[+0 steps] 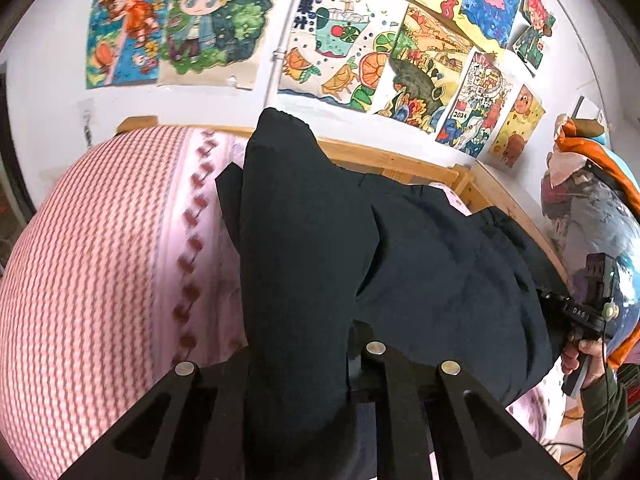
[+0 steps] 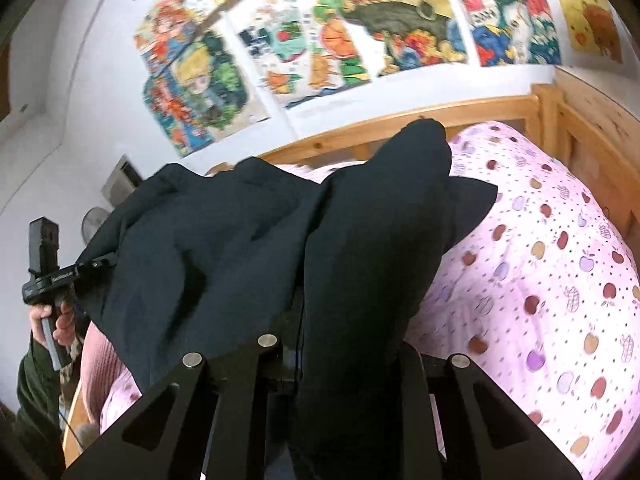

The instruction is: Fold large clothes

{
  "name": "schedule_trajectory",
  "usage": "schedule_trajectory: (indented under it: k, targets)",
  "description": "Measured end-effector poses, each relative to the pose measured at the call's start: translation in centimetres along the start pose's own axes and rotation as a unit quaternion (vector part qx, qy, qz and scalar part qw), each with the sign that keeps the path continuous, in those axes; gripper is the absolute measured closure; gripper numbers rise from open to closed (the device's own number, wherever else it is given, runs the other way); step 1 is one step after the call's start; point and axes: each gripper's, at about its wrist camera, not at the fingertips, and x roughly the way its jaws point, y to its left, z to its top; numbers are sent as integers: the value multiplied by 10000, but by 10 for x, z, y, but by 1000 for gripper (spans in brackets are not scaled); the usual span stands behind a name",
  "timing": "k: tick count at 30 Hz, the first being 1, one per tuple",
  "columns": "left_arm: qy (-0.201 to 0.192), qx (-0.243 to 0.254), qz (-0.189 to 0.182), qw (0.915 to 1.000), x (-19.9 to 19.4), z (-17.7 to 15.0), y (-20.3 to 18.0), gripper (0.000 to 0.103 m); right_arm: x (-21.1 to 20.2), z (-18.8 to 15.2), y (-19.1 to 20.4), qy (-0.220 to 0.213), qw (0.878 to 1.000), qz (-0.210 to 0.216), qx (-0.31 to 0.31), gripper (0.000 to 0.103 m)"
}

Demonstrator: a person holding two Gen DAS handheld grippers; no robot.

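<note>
A large black garment (image 1: 400, 248) hangs stretched between my two grippers above the bed. In the left wrist view my left gripper (image 1: 304, 364) is shut on one bunched end of it, and the cloth covers the fingertips. In the right wrist view my right gripper (image 2: 340, 356) is shut on the other end of the black garment (image 2: 224, 248), which drapes to the left. The right gripper also shows at the right edge of the left view (image 1: 560, 304), and the left gripper at the left edge of the right view (image 2: 92, 266).
A bed with a pink apple-print sheet (image 2: 540, 280) and a pink checked quilt (image 1: 80, 260) lies below. A wooden bed frame (image 1: 400, 160) runs along a wall covered in colourful drawings (image 1: 340, 48). A shiny blue and orange bundle (image 1: 592, 216) sits at the right.
</note>
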Motion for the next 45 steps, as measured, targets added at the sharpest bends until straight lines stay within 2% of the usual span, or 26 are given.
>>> schedule_trajectory:
  k: [3, 6, 8, 14, 15, 16, 17, 18, 19, 22, 23, 26, 31, 37, 42, 45]
  targets:
    - [83, -72, -8, 9999, 0, -27, 11, 89, -8, -16, 5, 116, 9998, 48, -131, 88]
    - [223, -103, 86, 9997, 14, -51, 20, 89, -10, -38, 1, 235, 9994, -93, -255, 88]
    - [240, -190, 114, 9995, 20, -59, 25, 87, -6, -44, -7, 298, 9994, -134, -66, 87]
    - [253, -339, 336, 9985, 27, -69, 32, 67, -1, -64, -30, 350, 9977, -469, 348, 78]
    - [272, -336, 449, 9981, 28, -69, 31, 58, 0, -68, -32, 350, 9971, -565, 382, 69]
    - [277, -333, 556, 9975, 28, -71, 30, 43, 1, -71, -34, 358, 9964, -653, 405, 56]
    - [258, -349, 778, 9960, 27, -72, 30, 36, 1, -73, -36, 374, 9952, -790, 436, 48]
    - [171, -389, 1025, 9938, 25, -74, 29, 27, 1, -76, -36, 369, 9939, -931, 462, 35]
    - [95, -405, 1164, 9923, 23, -77, 28, 24, 0, -79, -36, 349, 9921, -1111, 470, 27]
    - [-43, -356, 1539, 9874, 15, -84, 26, 11, -6, -81, -30, 187, 9854, -1654, 365, 15]
    - [-128, -328, 1608, 9864, 11, -87, 23, 11, -11, -83, -27, 64, 9834, -1792, 290, 13]
    - [-513, -239, 1757, 9828, -2, -95, 15, 1, -26, -83, -19, -211, 9814, -1900, 171, 10]
    - [-934, -168, 1783, 9794, -24, -104, 3, 0, -46, -88, 5, -724, 9784, -1937, -61, 3]
    - [-1245, -218, 1760, 9762, -46, -113, -17, 0, -65, -97, 30, -1144, 9768, -1805, -148, 2]
    - [-1573, -57, 1695, 9729, -66, -129, -44, 0, -78, -107, 60, -1462, 9730, -1716, -488, 2]
    - [-1844, 18, 1740, 9673, -78, -140, -59, 0, -89, -114, 78, -1631, 9706, -1641, -663, 2]
